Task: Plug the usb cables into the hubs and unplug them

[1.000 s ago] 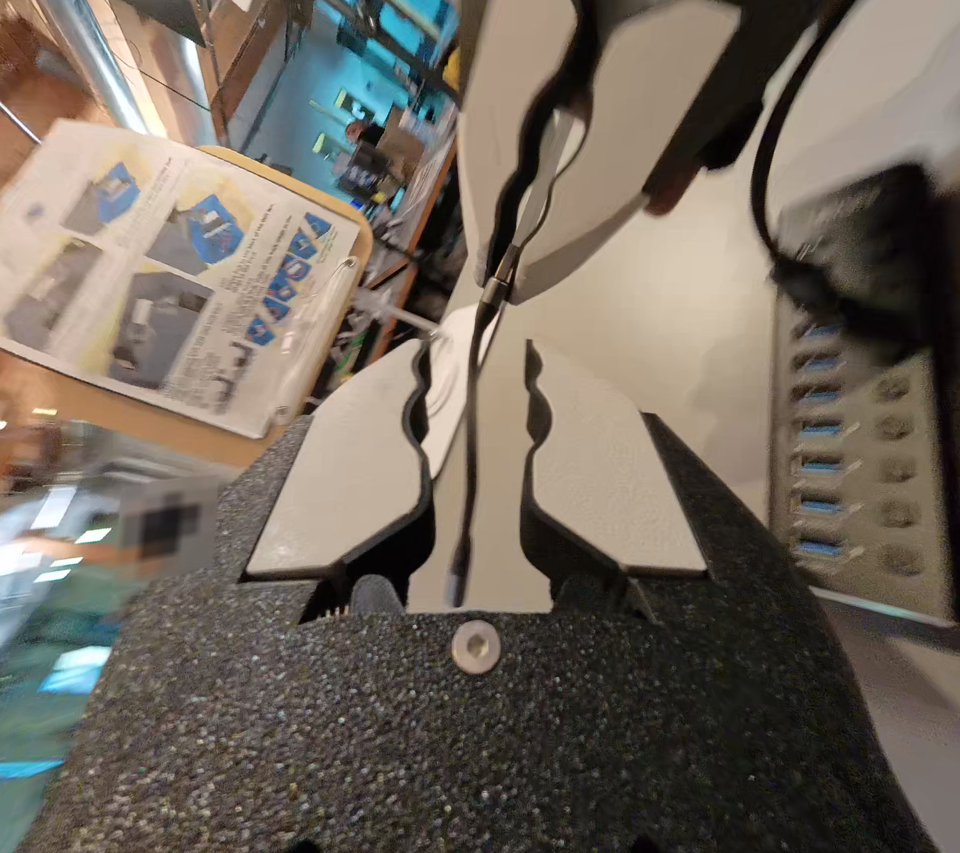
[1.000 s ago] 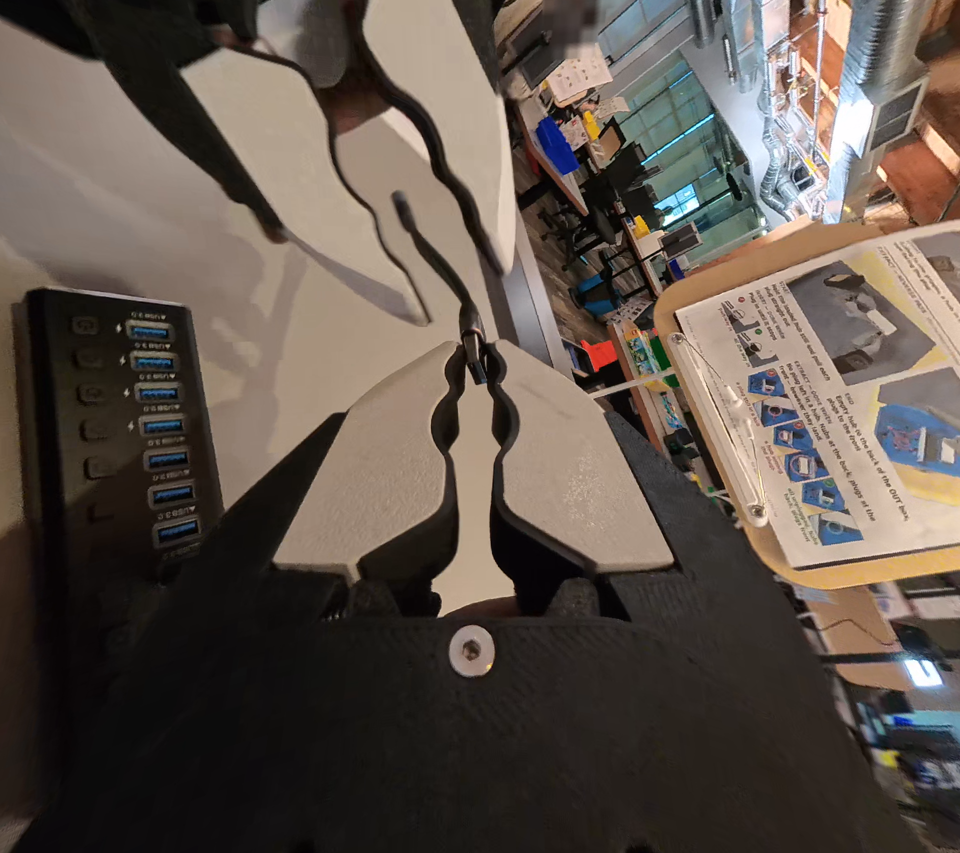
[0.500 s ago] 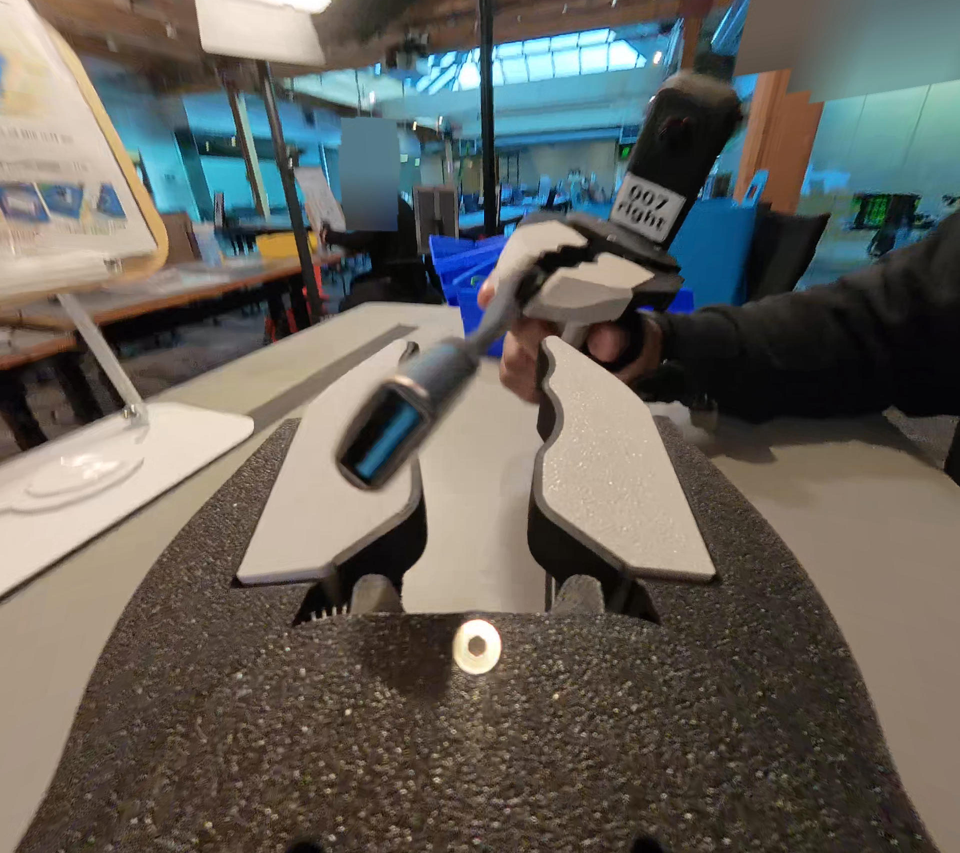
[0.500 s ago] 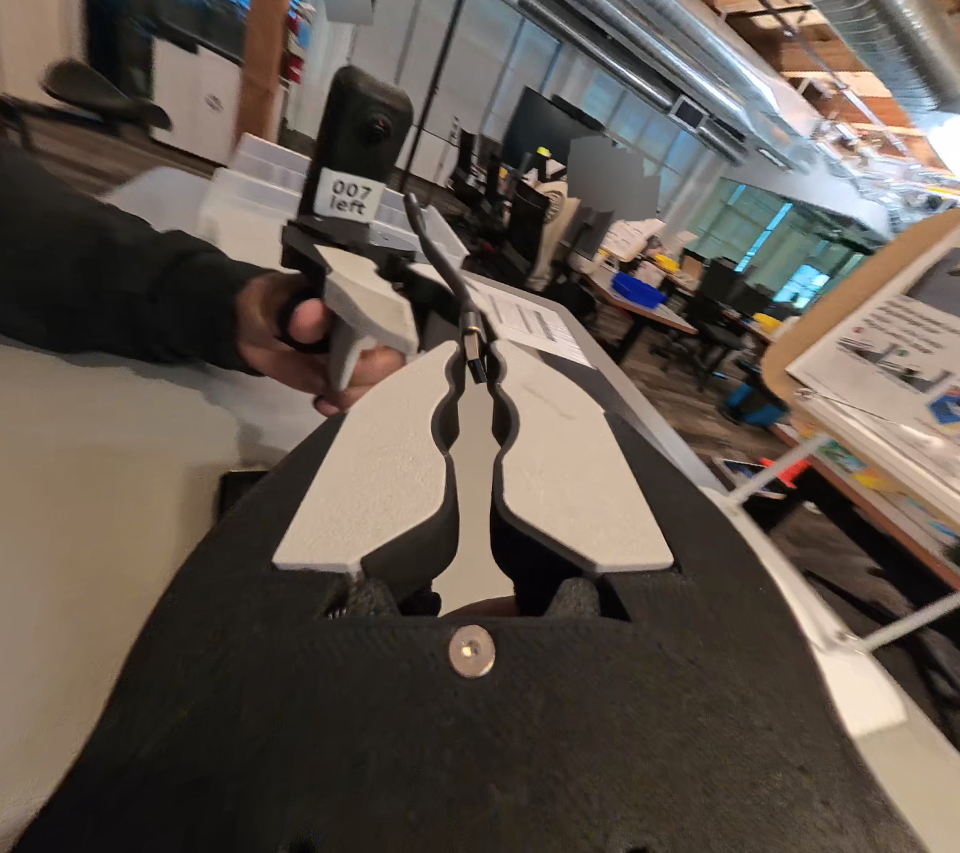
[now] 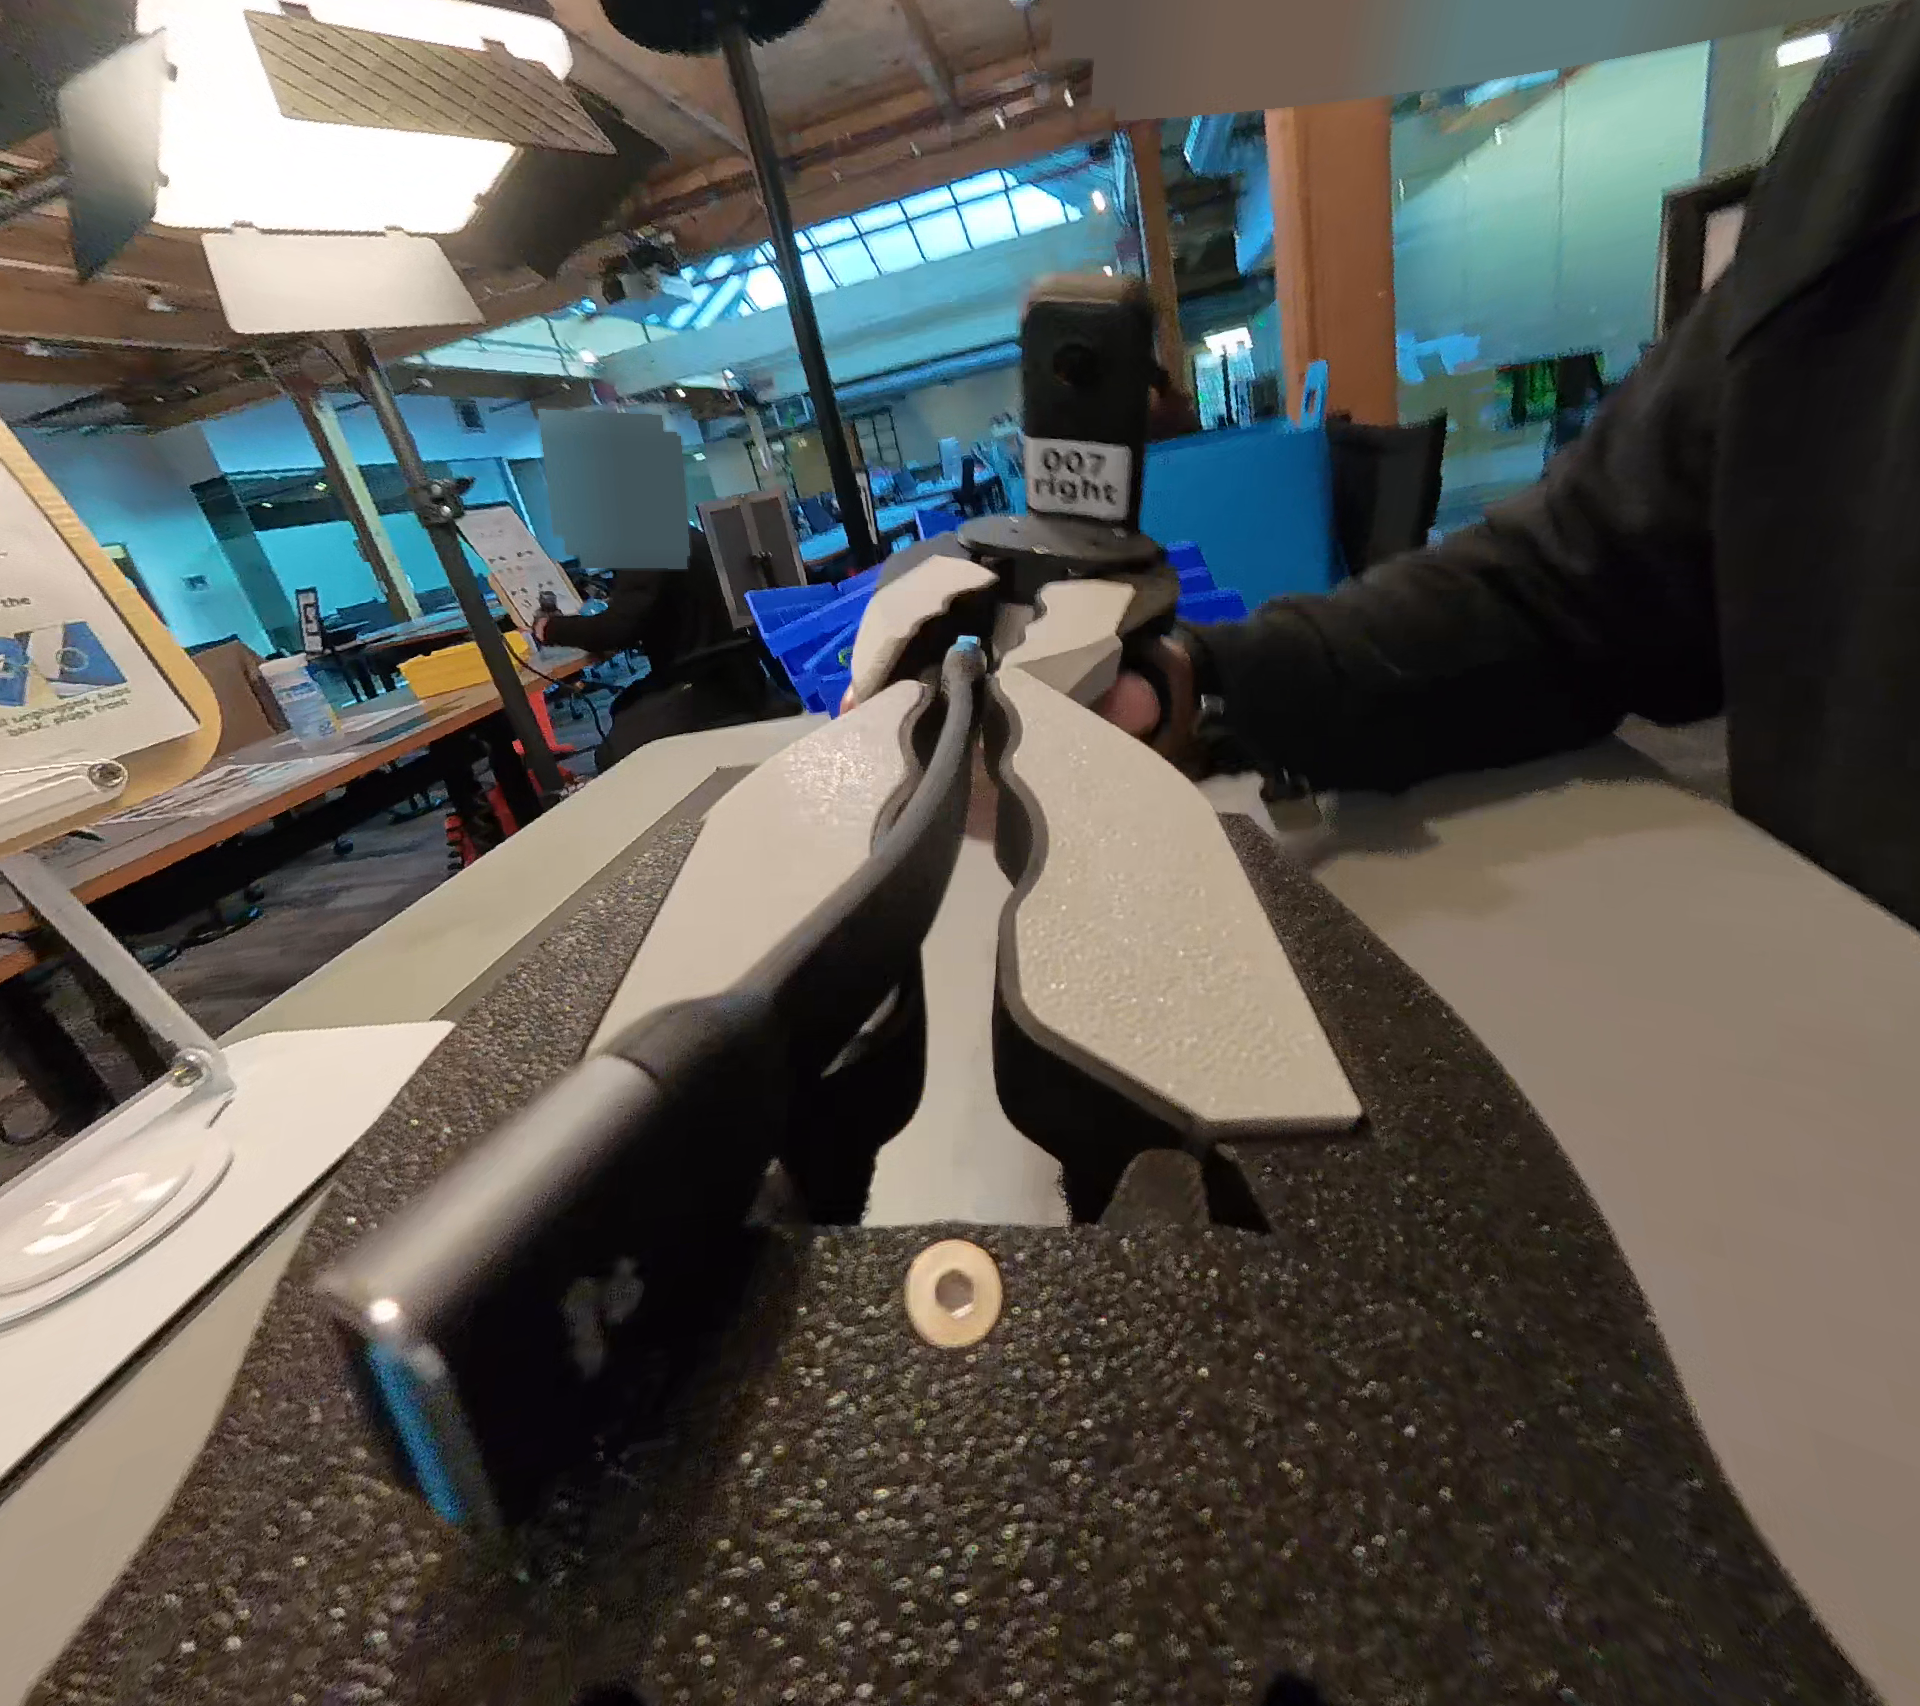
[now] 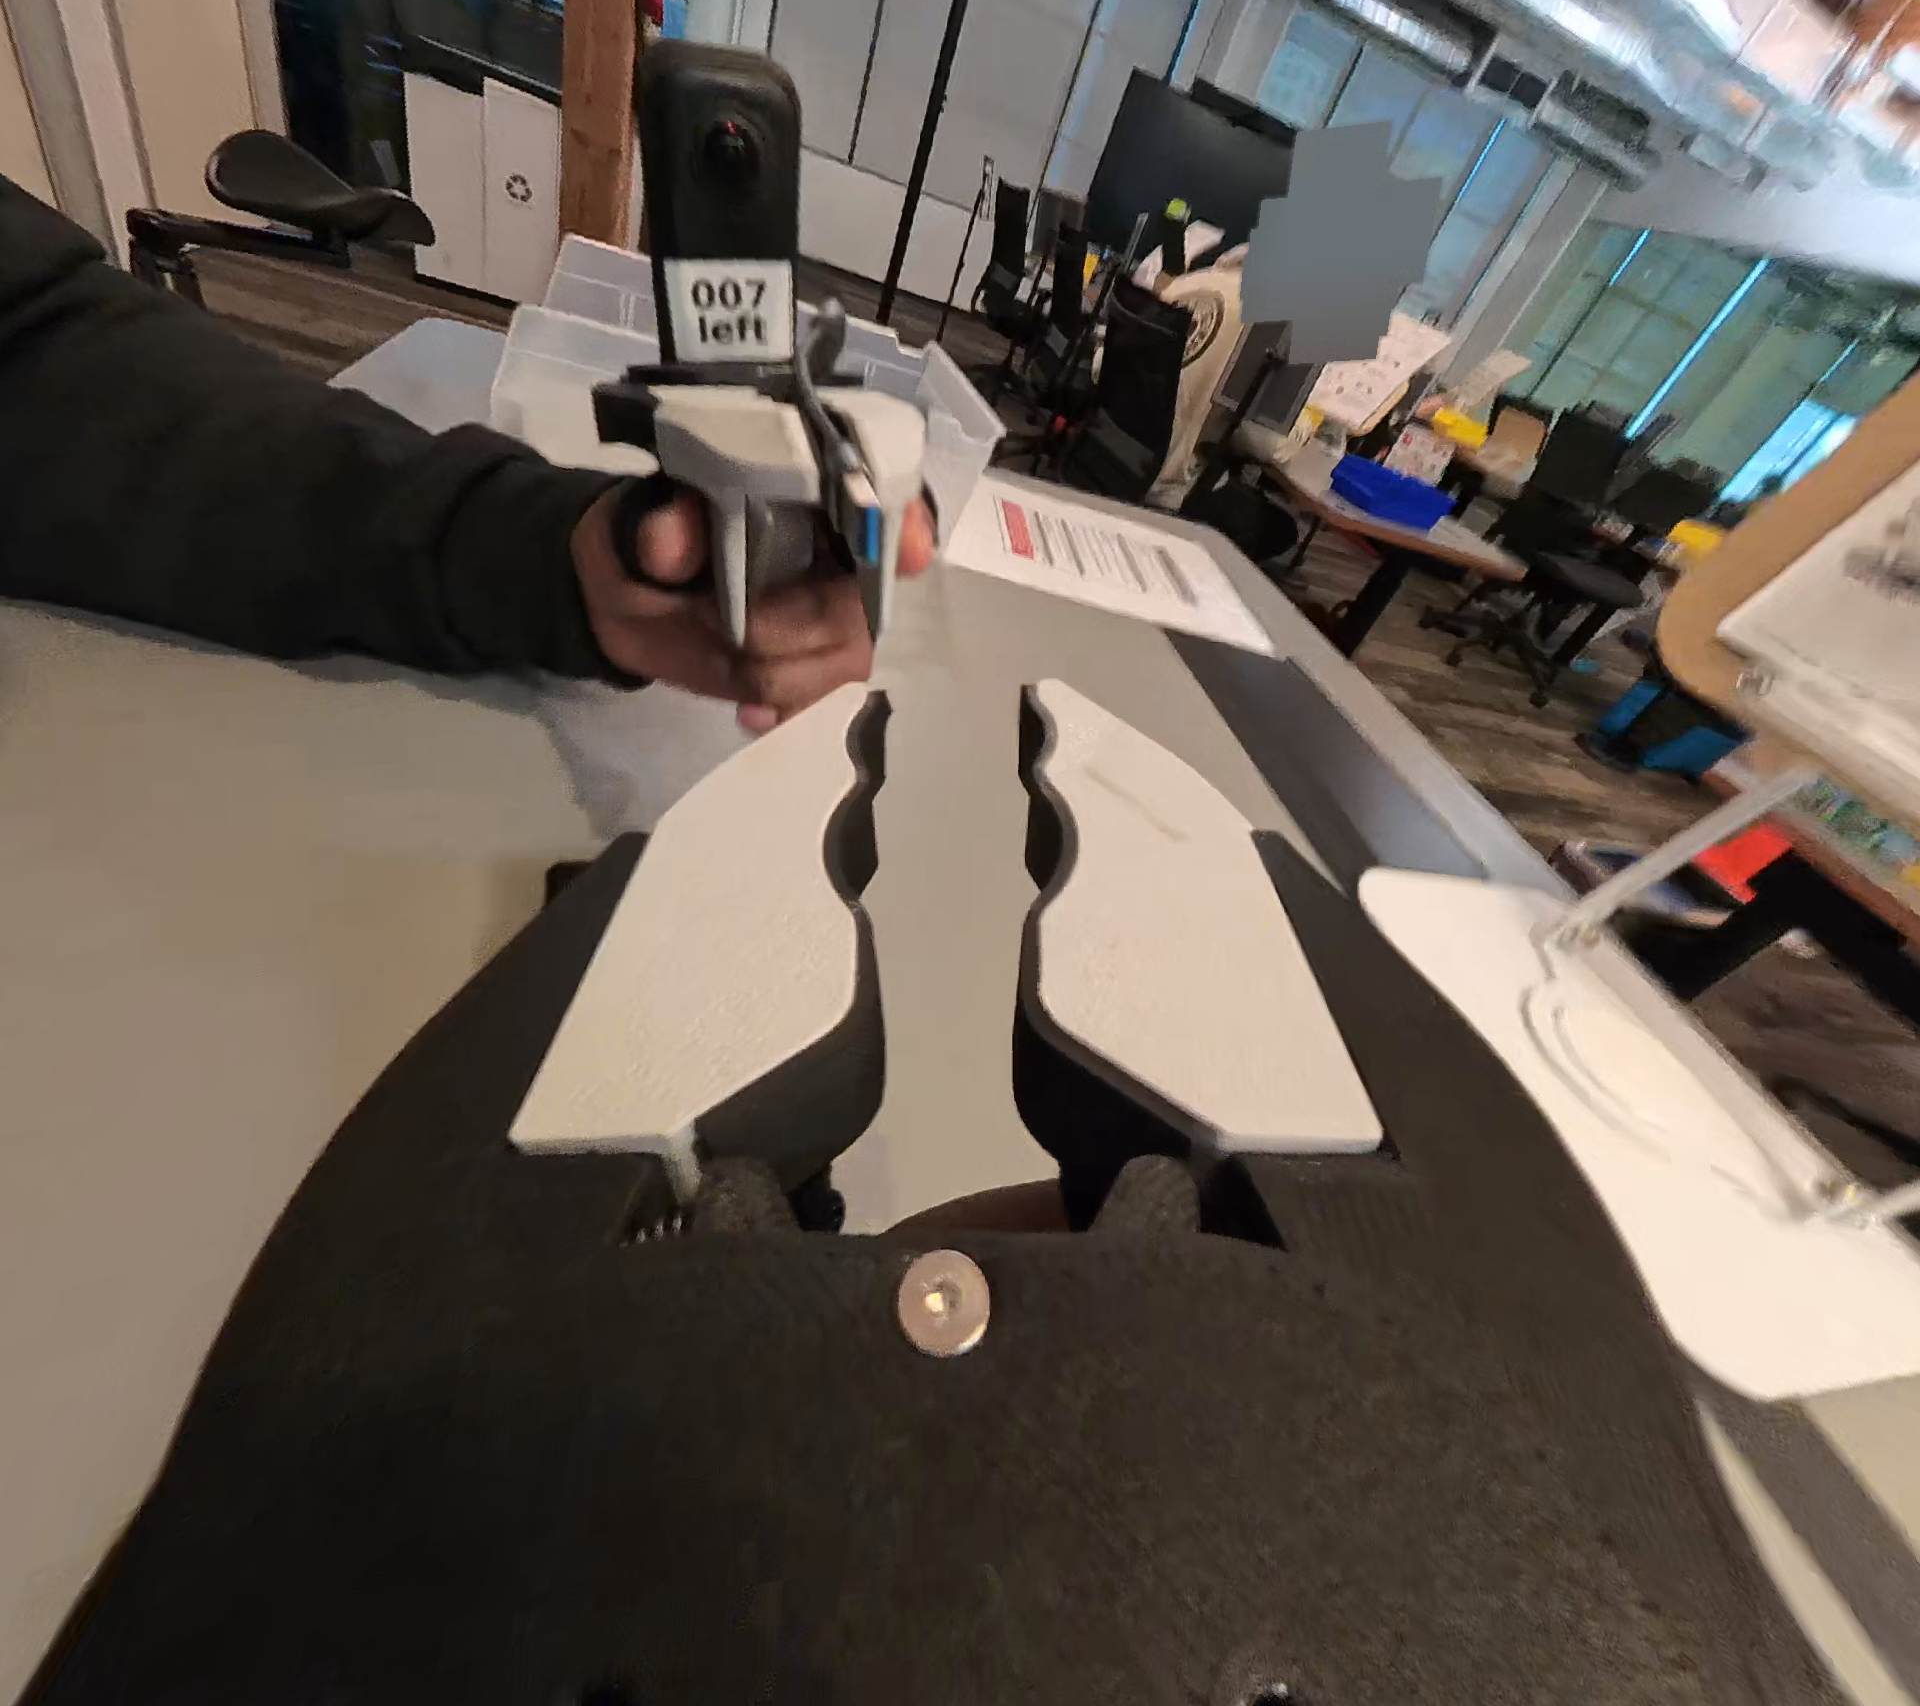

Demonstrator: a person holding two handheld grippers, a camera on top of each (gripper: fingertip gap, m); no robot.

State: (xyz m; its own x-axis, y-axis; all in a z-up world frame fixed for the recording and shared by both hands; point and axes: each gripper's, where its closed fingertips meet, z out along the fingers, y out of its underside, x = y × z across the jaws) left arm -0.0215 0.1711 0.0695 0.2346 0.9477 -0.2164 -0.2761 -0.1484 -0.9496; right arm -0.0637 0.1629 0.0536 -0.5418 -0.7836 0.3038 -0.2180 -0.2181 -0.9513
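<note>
Pinching the thin, limp black usb cable (image 5: 940,747) in the closed left tongs (image 5: 982,700) above the grey desk (image 5: 1558,981), right tongs (image 6: 951,700) gaping empty; likely light, best gripped at the stiff plug (image 5: 499,1282).

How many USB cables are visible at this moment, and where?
1. The USB cable is pinched in the left gripper, with its plug end lying back toward the camera. The right gripper is open and empty. Others may lie out of frame.
</note>
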